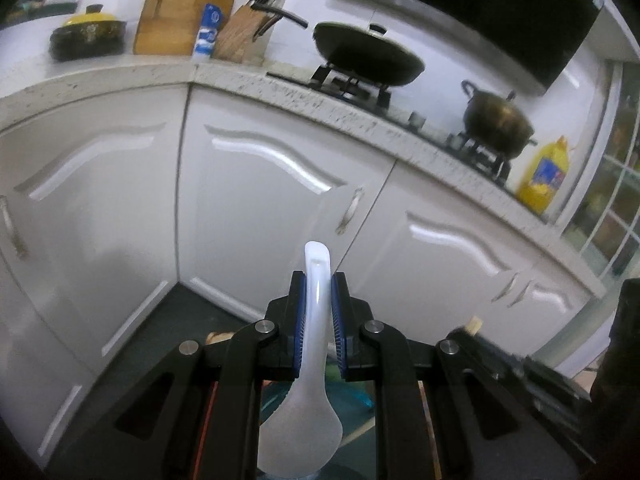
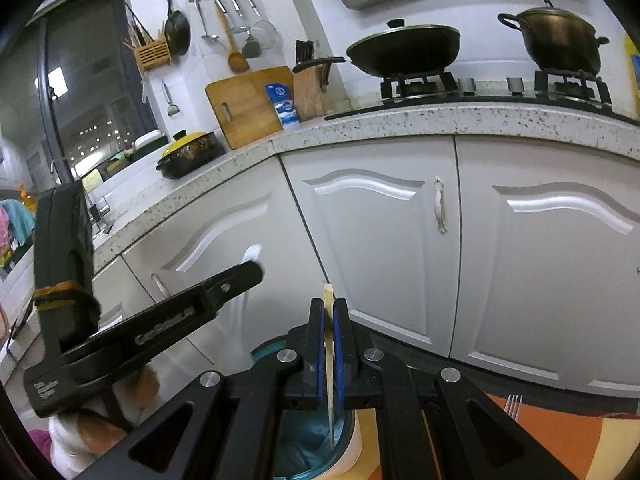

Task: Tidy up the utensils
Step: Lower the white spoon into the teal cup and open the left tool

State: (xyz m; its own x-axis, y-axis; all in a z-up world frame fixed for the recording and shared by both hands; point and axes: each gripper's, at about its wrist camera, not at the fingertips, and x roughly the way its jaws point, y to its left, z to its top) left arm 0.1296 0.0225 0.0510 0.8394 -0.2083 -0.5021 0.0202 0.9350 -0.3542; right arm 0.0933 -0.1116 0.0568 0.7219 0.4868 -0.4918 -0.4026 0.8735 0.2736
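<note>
My left gripper [image 1: 319,280] is shut on a white ceramic soup spoon [image 1: 310,360]; the handle sticks up past the fingertips and the bowl hangs below toward the camera. My right gripper [image 2: 329,306] is shut on a thin wooden chopstick [image 2: 328,344], held upright, its lower end reaching into a round blue-lined container [image 2: 316,440] beneath it. In the right wrist view the left gripper [image 2: 252,270] shows at the left with the spoon's white handle tip [image 2: 253,251] above it. A metal fork [image 2: 513,403] lies on an orange mat at the lower right.
White cabinet doors [image 2: 380,240] fill the view ahead under a speckled counter [image 2: 440,118]. On the counter stand a wok [image 2: 404,50], a pot [image 2: 562,38], a knife block [image 2: 308,88], a cutting board [image 2: 248,104] and a yellow-lidded dish [image 2: 190,152]. Utensils hang on the wall.
</note>
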